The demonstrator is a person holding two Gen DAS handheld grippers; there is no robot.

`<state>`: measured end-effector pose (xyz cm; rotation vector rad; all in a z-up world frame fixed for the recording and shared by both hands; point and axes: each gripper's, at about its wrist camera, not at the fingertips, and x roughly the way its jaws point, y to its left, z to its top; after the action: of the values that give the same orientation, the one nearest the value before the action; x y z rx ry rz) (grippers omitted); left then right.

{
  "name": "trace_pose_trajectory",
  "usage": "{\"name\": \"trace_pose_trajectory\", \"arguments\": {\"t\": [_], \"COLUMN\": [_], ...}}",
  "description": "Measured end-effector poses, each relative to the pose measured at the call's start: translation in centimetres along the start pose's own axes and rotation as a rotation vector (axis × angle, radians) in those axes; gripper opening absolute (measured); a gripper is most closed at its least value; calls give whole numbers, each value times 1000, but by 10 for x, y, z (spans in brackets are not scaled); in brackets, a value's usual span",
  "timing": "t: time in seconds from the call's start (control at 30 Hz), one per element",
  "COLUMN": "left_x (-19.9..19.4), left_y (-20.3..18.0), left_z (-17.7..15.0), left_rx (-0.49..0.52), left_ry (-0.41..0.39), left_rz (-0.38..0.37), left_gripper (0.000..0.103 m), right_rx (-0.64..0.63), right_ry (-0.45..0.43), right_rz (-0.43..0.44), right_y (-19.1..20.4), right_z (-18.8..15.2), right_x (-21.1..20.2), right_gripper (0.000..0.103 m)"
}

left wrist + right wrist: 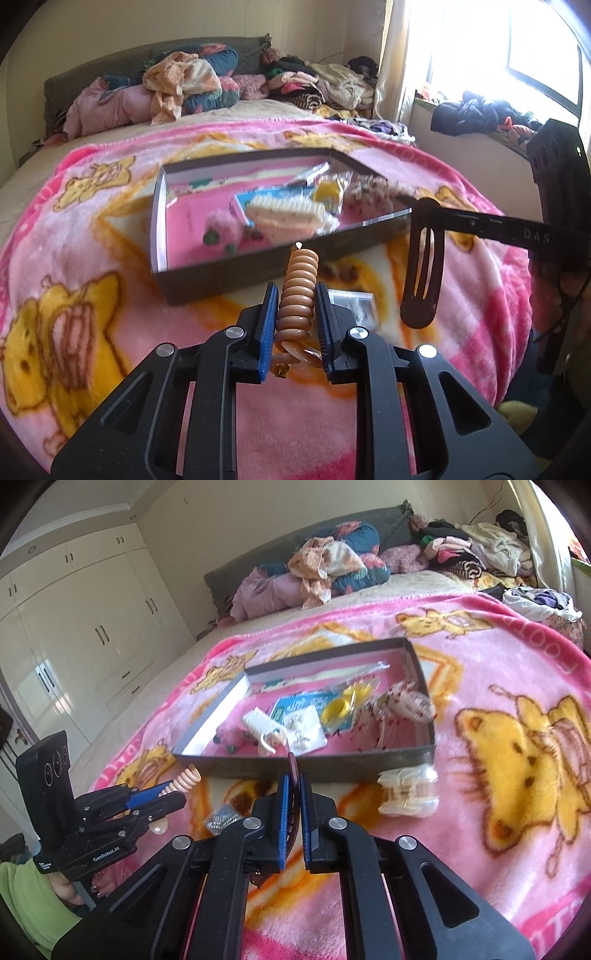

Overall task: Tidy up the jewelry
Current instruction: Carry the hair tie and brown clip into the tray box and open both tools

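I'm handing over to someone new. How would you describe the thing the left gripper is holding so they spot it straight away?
Find the pink cartoon blanket on the bed, then the shallow box of accessories lying on it. Just in front of the box, the left gripper is shut on a spiral hair tie. It is a tan plastic coil, unlike the flat dark brown hair clip in the right gripper beside it.

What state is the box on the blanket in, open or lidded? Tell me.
Open. The box has no lid on it, and the comb and yellow rings inside it show from above.
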<state>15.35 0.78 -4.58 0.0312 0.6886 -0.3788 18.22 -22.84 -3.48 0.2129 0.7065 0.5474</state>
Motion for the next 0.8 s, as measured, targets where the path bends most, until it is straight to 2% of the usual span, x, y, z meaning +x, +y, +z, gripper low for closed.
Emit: {"name": "trace_pose_trajectory", "arguments": {"t": [0.33,0.8], "left_x": [10,35], "left_y": [1,-9], "left_z": [35,60], "left_rx": [-29,-18], "left_ry": [-43,-53], "left_rz": [16,16], "left_gripper": [14,14], "right_rx": [61,108], "right_ry": [-114,-145], "right_rz": [-31,-77], "right_y": [-18,-37], "right_z": [29,55], "right_x": [-20,-10], "right_gripper": [6,6]}}
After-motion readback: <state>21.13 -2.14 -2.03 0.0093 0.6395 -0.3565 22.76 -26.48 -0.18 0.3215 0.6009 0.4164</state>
